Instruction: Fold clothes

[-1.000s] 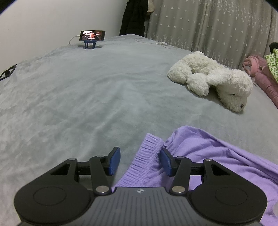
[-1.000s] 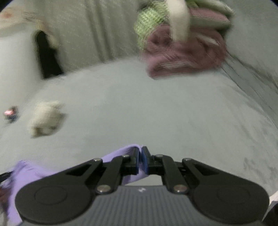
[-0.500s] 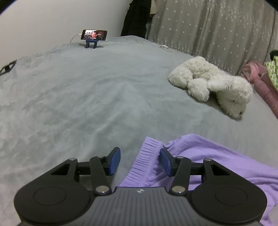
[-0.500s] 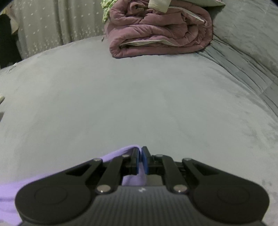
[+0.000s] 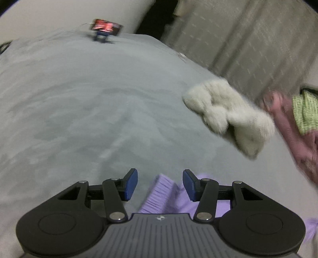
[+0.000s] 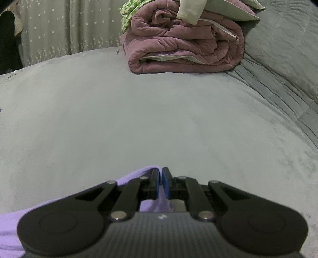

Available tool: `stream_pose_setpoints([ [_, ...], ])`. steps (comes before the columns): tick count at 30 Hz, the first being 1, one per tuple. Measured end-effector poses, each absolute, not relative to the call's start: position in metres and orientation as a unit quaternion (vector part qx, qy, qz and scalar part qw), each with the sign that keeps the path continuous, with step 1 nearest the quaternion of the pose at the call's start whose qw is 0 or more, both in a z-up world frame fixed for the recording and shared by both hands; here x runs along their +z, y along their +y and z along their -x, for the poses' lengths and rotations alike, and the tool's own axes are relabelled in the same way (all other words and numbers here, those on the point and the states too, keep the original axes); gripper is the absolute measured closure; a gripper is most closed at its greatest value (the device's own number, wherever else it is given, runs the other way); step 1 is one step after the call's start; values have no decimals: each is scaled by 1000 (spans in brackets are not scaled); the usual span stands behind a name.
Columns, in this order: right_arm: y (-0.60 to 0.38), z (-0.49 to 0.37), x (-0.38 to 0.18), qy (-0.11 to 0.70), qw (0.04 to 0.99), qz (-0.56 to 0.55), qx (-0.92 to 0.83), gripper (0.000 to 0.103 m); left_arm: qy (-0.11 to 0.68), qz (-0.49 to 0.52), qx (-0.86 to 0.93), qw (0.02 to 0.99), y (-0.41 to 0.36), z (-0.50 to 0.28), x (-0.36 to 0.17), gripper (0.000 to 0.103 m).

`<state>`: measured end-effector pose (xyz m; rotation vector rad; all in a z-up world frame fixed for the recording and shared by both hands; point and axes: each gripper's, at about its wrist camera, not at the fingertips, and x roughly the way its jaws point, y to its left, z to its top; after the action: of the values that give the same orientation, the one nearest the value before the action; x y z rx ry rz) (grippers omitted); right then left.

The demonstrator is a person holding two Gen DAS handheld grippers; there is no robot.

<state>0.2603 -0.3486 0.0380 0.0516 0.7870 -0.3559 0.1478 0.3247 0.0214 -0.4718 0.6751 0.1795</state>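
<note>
The left gripper [image 5: 160, 183] stood spread, its blue pads [image 5: 131, 183] well apart; between them, touching neither, lay the ribbed band of a purple garment [image 5: 159, 193], which ran back under the gripper body and showed again at the lower right edge. The garment lay on a grey bed [image 5: 89, 111]; the left wrist view was smeared by motion, so finer detail could not be told. Farther off on the bed lay a white plush toy [image 5: 228, 117], and beside it, at the right edge, a pink quilt [image 5: 294, 139] with a green cloth [image 5: 306, 113] on it; at the far end a lit phone [image 5: 106, 26] sat on a small blue stand; a pale dotted curtain [image 5: 248, 39] hung behind.

The right gripper [image 6: 161, 183] was pressed together on a fold of the garment [image 6: 139, 174]; the purple cloth rose to the fingertips, showed again in the gap behind the pads, and trailed away to the lower left [image 6: 10, 228] over the bed [image 6: 159, 119]. Ahead, well apart from the gripper, the quilt [image 6: 184, 45] lay rolled and folded, a cream lining showing at its edges; the green cloth [image 6: 131, 10] and a cream piece [image 6: 190, 10] rested on top of it. A darker grey ribbed cover [image 6: 282, 65] lay along the right side of the bed; the curtain [image 6: 59, 29] closed the view at the left.
</note>
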Motion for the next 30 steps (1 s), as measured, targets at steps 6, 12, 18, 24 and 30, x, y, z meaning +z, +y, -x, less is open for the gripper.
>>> stream_pose_setpoints([
  [6, -347, -250, 44, 373, 914, -12, -158, 97, 340, 126, 108, 926, 298, -155, 19, 84],
  [12, -343, -213, 75, 346, 927, 10, -143, 97, 308, 177, 139, 924, 321, -143, 30, 84],
  [18, -346, -153, 143, 297, 946, 20, -123, 97, 283, 199, 136, 928, 327, -137, 38, 85],
  [24, -335, -80, 189, 262, 959, 20, -110, 97, 251, 237, 134, 929, 338, -125, 51, 85],
  [30, -326, -13, 219, 242, 965, -9, -105, 97, 234, 254, 126, 930, 349, -112, 63, 85],
])
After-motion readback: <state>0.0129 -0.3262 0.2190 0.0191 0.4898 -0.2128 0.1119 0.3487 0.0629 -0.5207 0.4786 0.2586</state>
